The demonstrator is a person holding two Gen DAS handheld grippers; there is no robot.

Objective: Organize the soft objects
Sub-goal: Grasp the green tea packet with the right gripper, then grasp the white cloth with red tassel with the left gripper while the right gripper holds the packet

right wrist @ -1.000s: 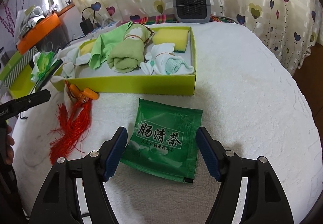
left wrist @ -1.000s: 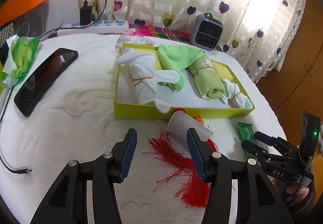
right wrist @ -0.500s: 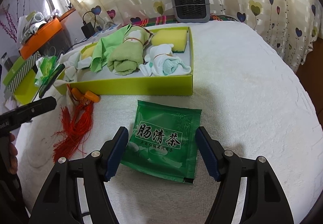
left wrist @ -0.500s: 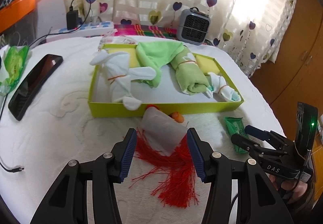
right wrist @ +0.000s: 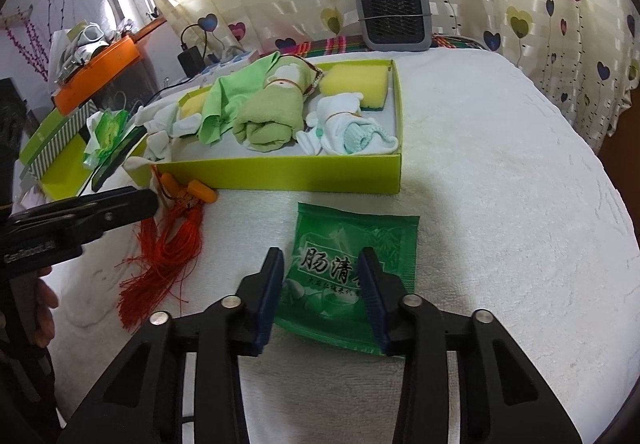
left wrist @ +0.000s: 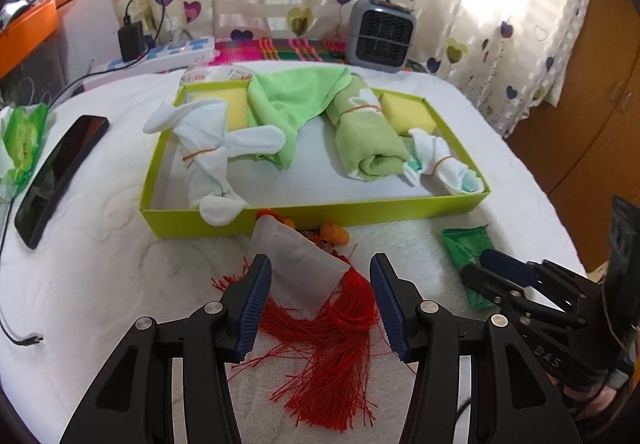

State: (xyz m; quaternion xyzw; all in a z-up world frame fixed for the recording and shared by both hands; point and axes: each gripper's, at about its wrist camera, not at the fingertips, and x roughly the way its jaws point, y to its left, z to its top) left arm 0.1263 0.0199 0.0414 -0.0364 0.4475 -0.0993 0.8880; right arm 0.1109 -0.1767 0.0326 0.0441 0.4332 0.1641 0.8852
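Note:
A lime green box on the white bed holds rolled white socks, a green towel roll, a green cloth, yellow sponges and a small white-teal roll. A red tassel with a clear sleeve lies in front of the box. My left gripper is open, its fingers either side of the sleeve. A green tea packet lies flat; my right gripper is partly closed over it.
A black phone and a green tissue pack lie at left. A small grey heater and a power strip stand at the back by the curtain. Orange shelf at far left.
My left gripper has moved forward over the tassel and sleeve. My right gripper's fingers have narrowed markedly over the tea packet.

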